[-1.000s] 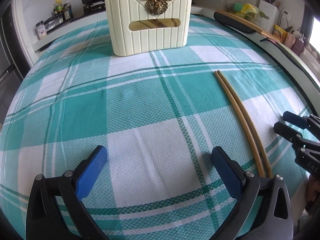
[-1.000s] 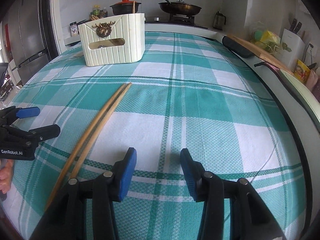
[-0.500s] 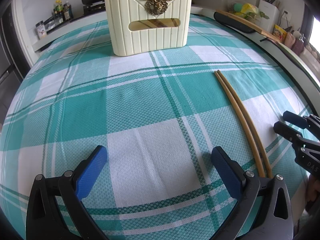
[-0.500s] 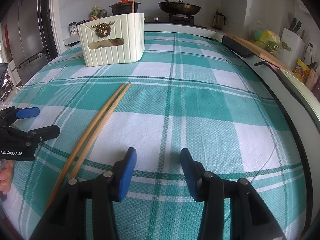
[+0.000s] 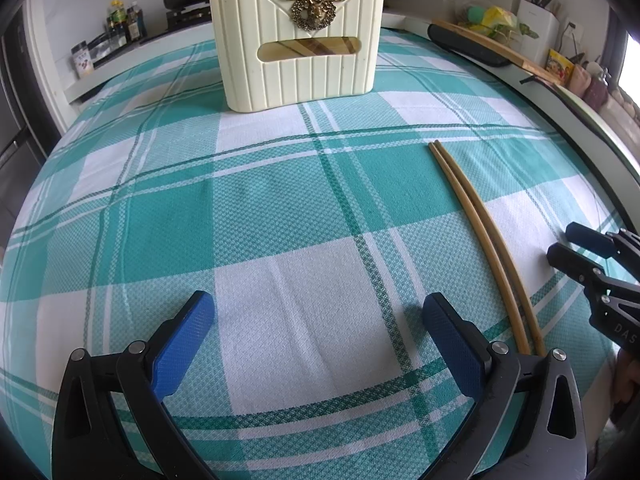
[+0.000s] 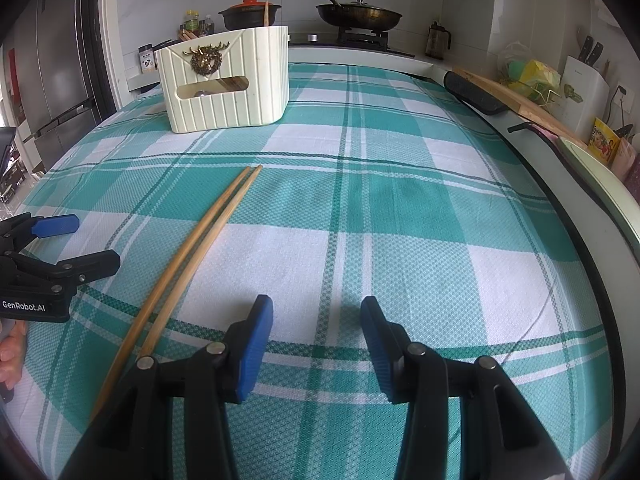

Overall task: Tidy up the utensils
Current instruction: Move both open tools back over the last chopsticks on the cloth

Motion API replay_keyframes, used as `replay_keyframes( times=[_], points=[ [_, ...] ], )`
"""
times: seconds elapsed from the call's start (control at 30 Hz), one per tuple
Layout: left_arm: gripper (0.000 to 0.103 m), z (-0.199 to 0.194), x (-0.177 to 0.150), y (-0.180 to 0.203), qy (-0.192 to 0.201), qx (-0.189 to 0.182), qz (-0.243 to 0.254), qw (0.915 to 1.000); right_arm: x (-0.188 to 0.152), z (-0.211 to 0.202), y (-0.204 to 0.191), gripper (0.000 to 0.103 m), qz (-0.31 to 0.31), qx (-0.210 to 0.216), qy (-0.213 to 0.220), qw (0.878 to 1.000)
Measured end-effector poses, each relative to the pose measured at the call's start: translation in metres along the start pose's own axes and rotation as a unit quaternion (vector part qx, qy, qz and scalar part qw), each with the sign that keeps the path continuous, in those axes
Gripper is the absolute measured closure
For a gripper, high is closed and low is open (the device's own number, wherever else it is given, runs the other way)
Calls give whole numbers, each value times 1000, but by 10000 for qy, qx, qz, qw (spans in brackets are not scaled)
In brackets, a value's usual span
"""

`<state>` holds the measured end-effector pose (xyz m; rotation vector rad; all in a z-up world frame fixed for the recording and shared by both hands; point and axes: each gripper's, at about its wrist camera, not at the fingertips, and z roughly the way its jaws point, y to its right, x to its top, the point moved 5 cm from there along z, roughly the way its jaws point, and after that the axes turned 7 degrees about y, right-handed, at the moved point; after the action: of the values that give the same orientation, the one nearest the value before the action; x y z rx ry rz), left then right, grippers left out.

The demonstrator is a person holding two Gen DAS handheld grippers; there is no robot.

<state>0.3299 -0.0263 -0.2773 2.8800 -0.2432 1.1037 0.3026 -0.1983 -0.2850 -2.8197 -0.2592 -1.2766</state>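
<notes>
A kitchen table under a green plaid cloth [image 6: 400, 216]. Left gripper [image 5: 316, 336] gapes wide, right gripper [image 6: 316, 336] half open, both empty. Between them lie the chopsticks [image 6: 200, 248], side by side: light, stiff, likely to roll, so best pinched mid-length. Beyond stands the cream holder [image 5: 298, 44], path unobstructed.

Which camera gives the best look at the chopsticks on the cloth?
The right wrist view: the chopsticks run through open cloth from their tips down to the gripper, clear and large. The left wrist view shows the same pair off to the right, bent by the lens, with the near ends hidden behind its gripper.
</notes>
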Motion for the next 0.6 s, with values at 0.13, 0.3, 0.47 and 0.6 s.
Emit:
replay_keyframes(
  times=[0.13,0.3,0.47,0.6],
  points=[
    [1,-3,3,1,22,-93,-150,9998,0,0,0,57,4,3,0,10000],
    [1,-17,16,25,108,-803,-505,9954,0,0,0,57,11,9,1,10000],
    [1,-6,19,61,45,-635,49,9980,0,0,0,57,48,35,6,10000],
    [2,6,13,67,-21,-312,313,9990,0,0,1,56,75,56,12,10000]
  ],
)
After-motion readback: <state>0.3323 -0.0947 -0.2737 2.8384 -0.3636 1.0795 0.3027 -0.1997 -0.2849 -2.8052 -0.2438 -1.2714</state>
